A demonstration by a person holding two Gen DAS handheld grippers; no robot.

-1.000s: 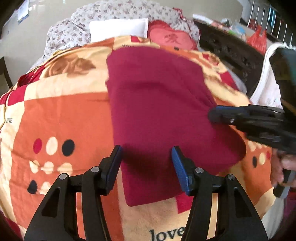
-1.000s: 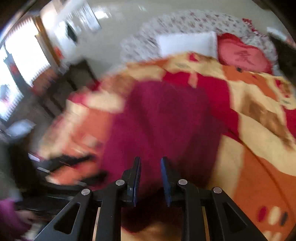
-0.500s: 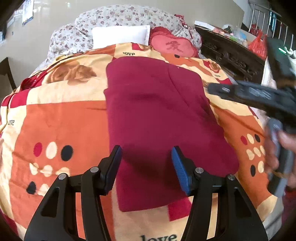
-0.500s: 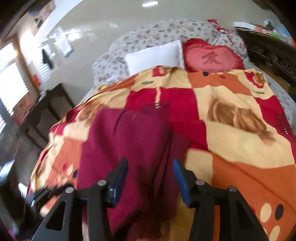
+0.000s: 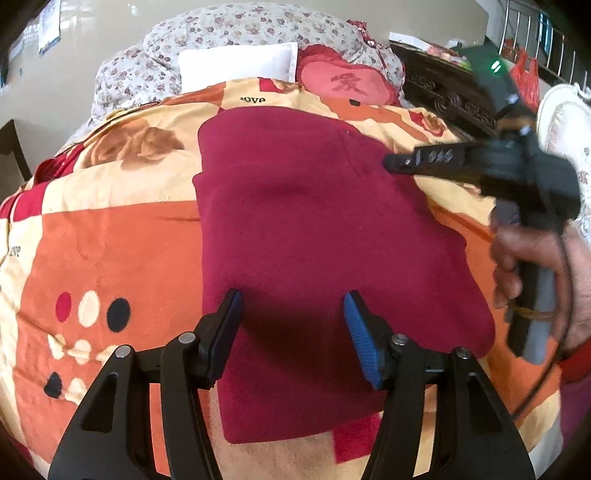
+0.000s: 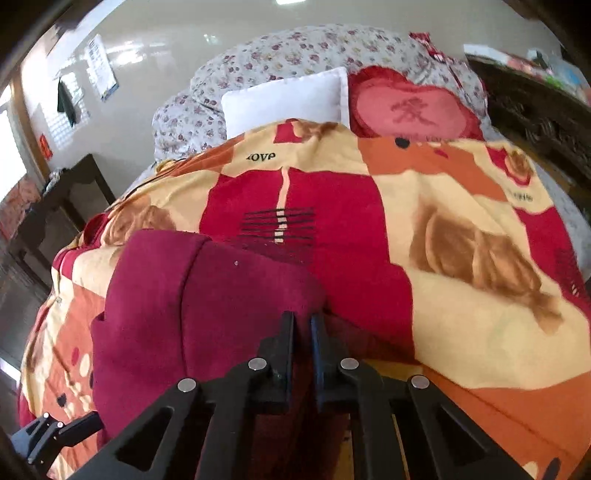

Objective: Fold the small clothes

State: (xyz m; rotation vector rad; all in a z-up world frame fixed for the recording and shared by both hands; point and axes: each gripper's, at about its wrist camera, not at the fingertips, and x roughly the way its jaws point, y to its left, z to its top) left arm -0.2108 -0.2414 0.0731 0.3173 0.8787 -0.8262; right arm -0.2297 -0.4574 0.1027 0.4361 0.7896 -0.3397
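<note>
A dark red fleece garment (image 5: 325, 236) lies flat on the patterned blanket (image 5: 110, 251), folded into a long shape. My left gripper (image 5: 291, 314) is open and hovers over the garment's near end, holding nothing. My right gripper (image 6: 302, 325) is shut on the garment's right edge (image 6: 258, 295) near its far end. It also shows in the left wrist view (image 5: 391, 162) at the garment's right side, held by a hand (image 5: 535, 266).
A white pillow (image 5: 236, 62), a red heart cushion (image 5: 347, 81) and a flowered quilt (image 5: 229, 33) lie at the bed's head. Dark wooden furniture (image 5: 443, 96) stands to the right. A dark table (image 6: 59, 199) stands to the left.
My right gripper came down to the garment's right edge and closed on it after being open half a second ago. My left gripper stayed open over the near end.
</note>
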